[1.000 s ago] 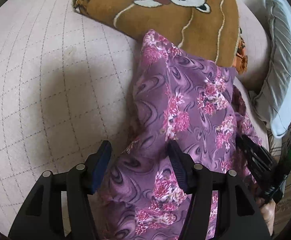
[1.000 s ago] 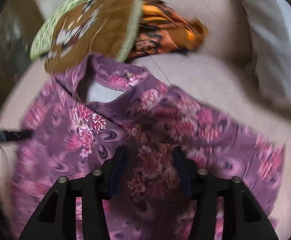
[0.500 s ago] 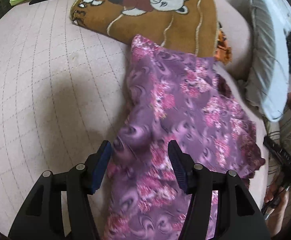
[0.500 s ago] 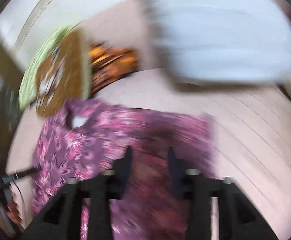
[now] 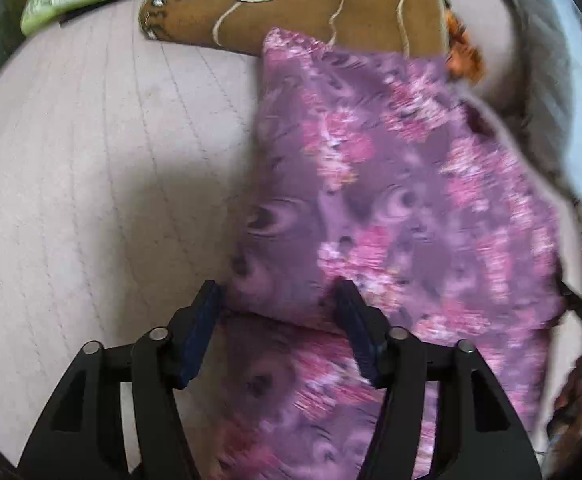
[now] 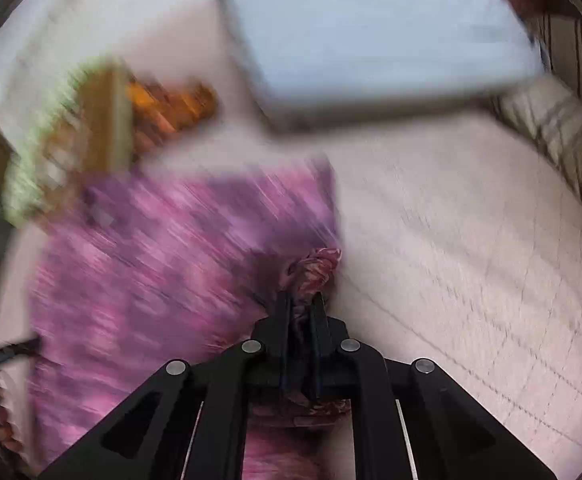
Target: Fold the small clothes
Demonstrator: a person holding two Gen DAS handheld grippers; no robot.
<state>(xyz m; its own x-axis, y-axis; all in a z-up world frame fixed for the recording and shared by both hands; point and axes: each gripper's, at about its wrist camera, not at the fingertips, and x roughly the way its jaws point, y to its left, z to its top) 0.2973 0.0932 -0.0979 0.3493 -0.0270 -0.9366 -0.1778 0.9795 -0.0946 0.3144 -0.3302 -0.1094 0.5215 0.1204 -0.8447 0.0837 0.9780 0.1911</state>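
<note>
Purple garment (image 6: 179, 264) bunched between closing right jaws, under parted left jaws

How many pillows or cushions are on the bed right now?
2: a pale blue pillow at the head of the bed, and a brown teddy-bear cushion beyond the purple garment. More may lie out of view.

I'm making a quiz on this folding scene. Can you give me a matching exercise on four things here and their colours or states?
Things:
1. left tongs
2. right tongs
3. teddy blanket
4. pillow

States or colours:
A. brown
B. pale blue
C. open over the cloth
D. shut on a bunch of purple flowered cloth

Pairs: 1-C, 2-D, 3-A, 4-B
</note>
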